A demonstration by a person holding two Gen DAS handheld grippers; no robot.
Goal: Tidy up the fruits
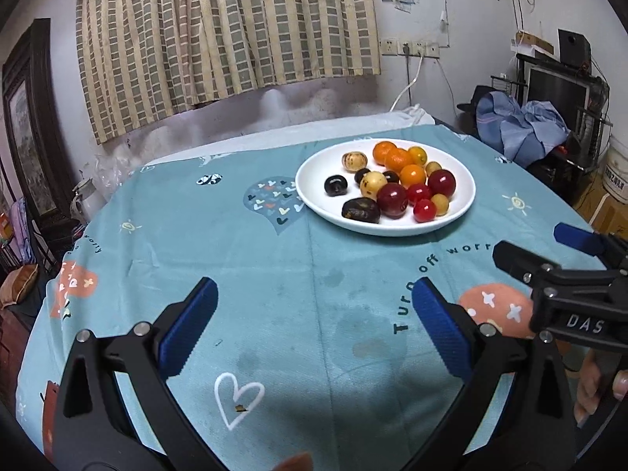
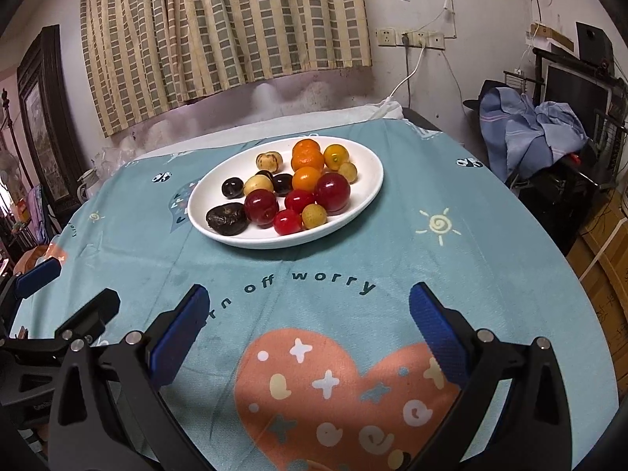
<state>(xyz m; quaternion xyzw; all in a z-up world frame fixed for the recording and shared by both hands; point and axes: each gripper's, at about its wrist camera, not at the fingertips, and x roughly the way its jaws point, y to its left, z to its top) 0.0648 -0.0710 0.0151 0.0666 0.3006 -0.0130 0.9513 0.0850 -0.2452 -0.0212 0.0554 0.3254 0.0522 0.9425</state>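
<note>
A white plate (image 1: 314,190) (image 2: 369,192) sits on the teal tablecloth, holding several small fruits: oranges (image 1: 396,157) (image 2: 307,154), red plums (image 1: 392,200) (image 2: 333,191), dark plums (image 1: 335,185) (image 2: 232,187) and yellow ones (image 1: 373,184) (image 2: 314,216). My left gripper (image 1: 314,325) hovers open over the cloth, short of the plate and to its left, with nothing between its blue pads. My right gripper (image 2: 306,325) is open and empty too, just in front of the plate. In the left wrist view the right gripper (image 1: 565,251) shows at the right edge.
The teal tablecloth (image 1: 235,274) (image 2: 471,259) covers a round table set against a wall with a checked curtain (image 1: 219,31). A blue cloth pile (image 2: 530,125) and a black shelf with a monitor (image 2: 577,90) stand to the right. A hand (image 1: 596,388) holds the right gripper's handle.
</note>
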